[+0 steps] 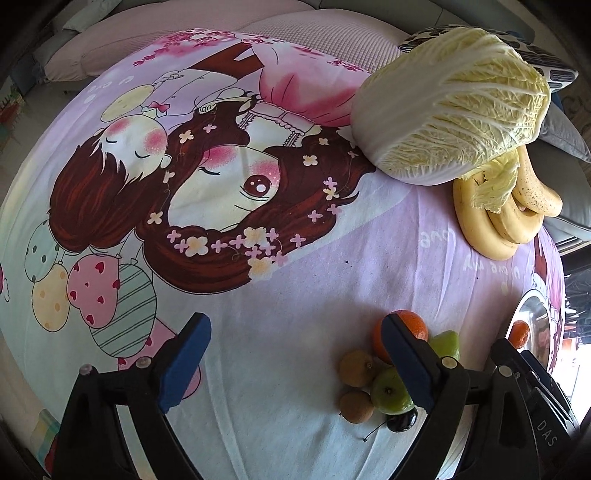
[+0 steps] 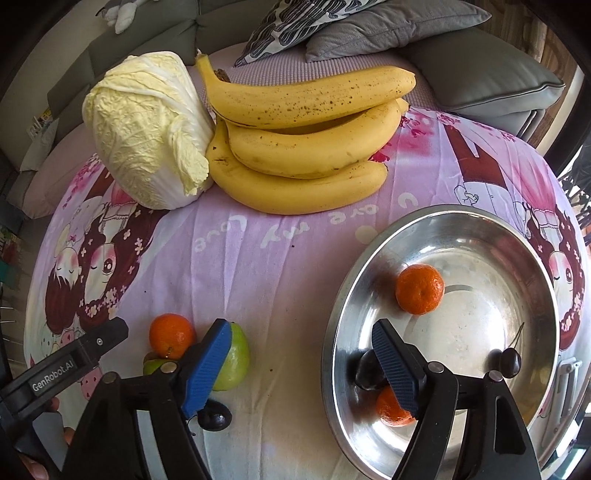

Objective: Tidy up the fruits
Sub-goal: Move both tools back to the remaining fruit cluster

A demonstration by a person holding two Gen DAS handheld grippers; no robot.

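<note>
On the cartoon-print cloth lies a small heap of fruit: a tangerine (image 1: 415, 326), a green apple (image 1: 389, 391), two brown fruits (image 1: 356, 367), a pale green fruit (image 1: 447, 345) and a dark cherry (image 1: 402, 421). My left gripper (image 1: 295, 363) stands open just left of the heap, with only cloth between its blue pads. My right gripper (image 2: 301, 369) is open too, straddling the near rim of a steel bowl (image 2: 480, 325). Inside the bowl are a tangerine (image 2: 419, 288), a second tangerine (image 2: 391, 411) half behind the right pad, a dark plum (image 2: 367, 369) and a cherry (image 2: 511, 362).
A bunch of bananas (image 2: 306, 147) and a napa cabbage (image 2: 147, 129) lie at the far side of the cloth. Grey cushions (image 2: 480, 74) and a patterned pillow (image 2: 295, 22) sit behind them. A finger (image 2: 74, 358) of the left tool shows at the lower left of the right wrist view.
</note>
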